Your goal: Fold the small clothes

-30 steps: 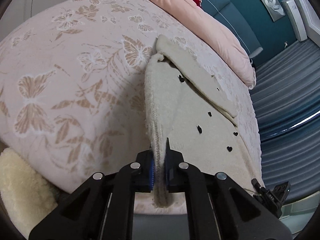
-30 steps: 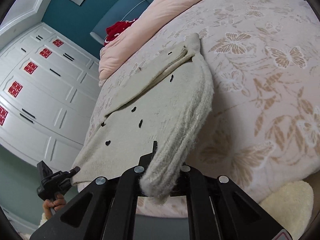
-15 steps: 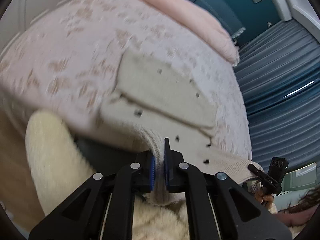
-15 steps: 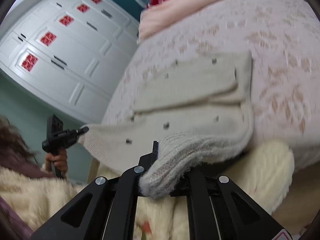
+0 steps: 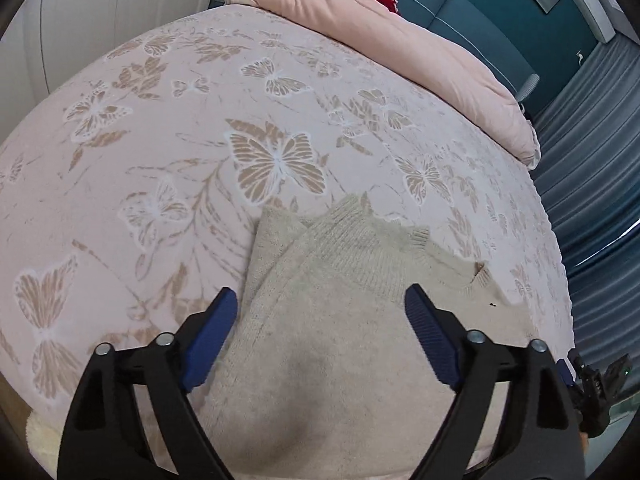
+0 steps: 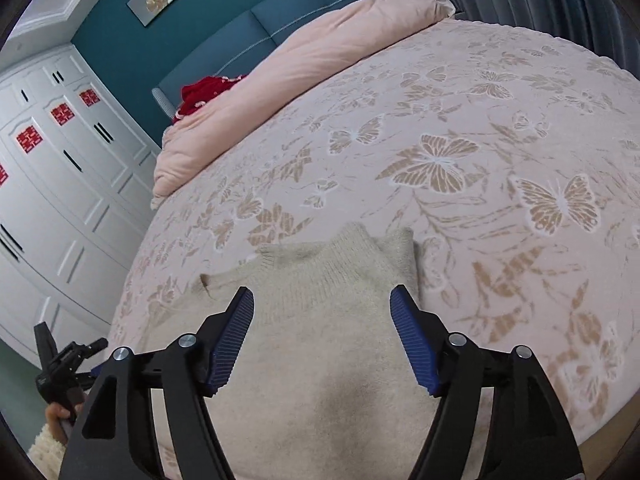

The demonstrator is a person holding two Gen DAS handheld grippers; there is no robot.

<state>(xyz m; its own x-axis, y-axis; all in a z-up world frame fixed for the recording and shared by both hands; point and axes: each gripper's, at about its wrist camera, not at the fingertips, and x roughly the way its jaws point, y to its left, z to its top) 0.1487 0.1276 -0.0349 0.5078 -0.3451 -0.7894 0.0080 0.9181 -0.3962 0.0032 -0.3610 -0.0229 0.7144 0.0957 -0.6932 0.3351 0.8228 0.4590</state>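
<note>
FREE: butterfly bedspread (image 5: pixel 168 128) beyond folded sweater (image 5: pixel 340 340) | OBSTACLE: pink duvet (image 5: pixel 400 44) along headboard (image 6: pixel 280 12)

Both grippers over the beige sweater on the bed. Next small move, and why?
Probably back both grippers off and re-grip for the next fold. The left gripper and right gripper are opening, their pads not pressing the beige knit sweater, which lies doubled on the butterfly bedspread. A layer edge sticks out at its far left corner, so squaring that corner likely comes next.
</note>
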